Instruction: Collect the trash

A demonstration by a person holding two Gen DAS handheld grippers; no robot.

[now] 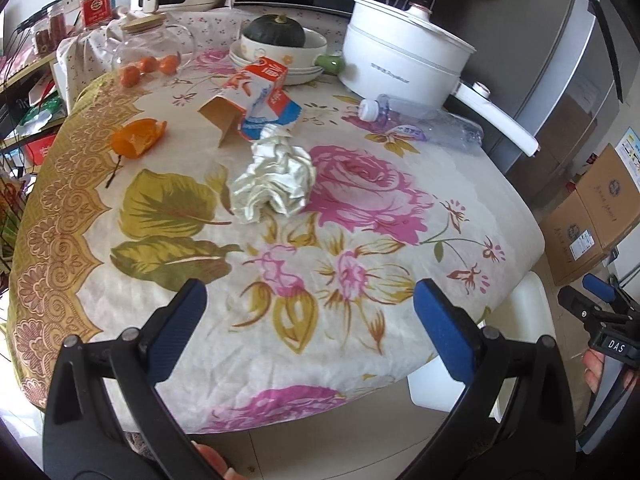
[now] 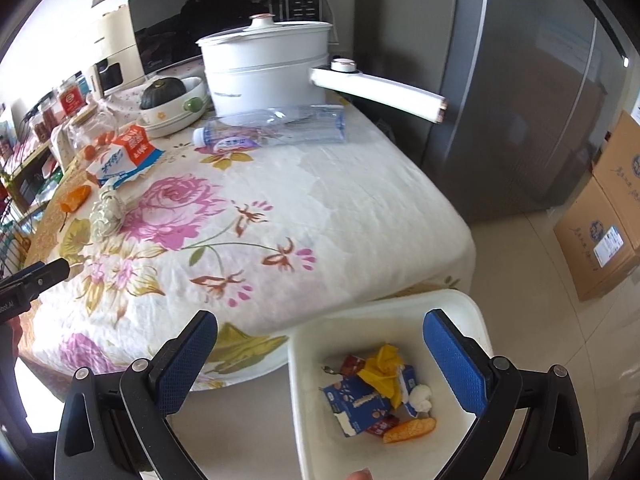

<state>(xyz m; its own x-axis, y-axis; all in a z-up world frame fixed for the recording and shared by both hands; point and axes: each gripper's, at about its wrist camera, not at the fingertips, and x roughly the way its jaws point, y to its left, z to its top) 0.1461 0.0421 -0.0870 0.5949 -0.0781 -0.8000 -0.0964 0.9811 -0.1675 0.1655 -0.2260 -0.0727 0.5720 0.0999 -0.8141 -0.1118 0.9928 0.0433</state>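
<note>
While both grippers' jaws gape empty, the plastic bottle [image 1: 420, 122] lies cap-leftward across the table.

The tabletop [image 1: 460, 216] wore a matt, slightly wrinkled floral cloth. On it lay a crumpled white paper wad [image 1: 276, 178] with a faint sheen, a printed red-and-blue cardboard carton [image 1: 266, 98] and a clear, crinkled plastic bottle [image 1: 424, 120]. The white electric pot [image 1: 404, 64] looked smooth and glossy. The white plastic bin [image 2: 400, 316] was smooth. Each hand-held gripper carried matt black plastic arms and textured blue pads [image 2: 454, 364]. The grey fridge door [image 2: 520, 100] had a brushed metallic finish.
</note>
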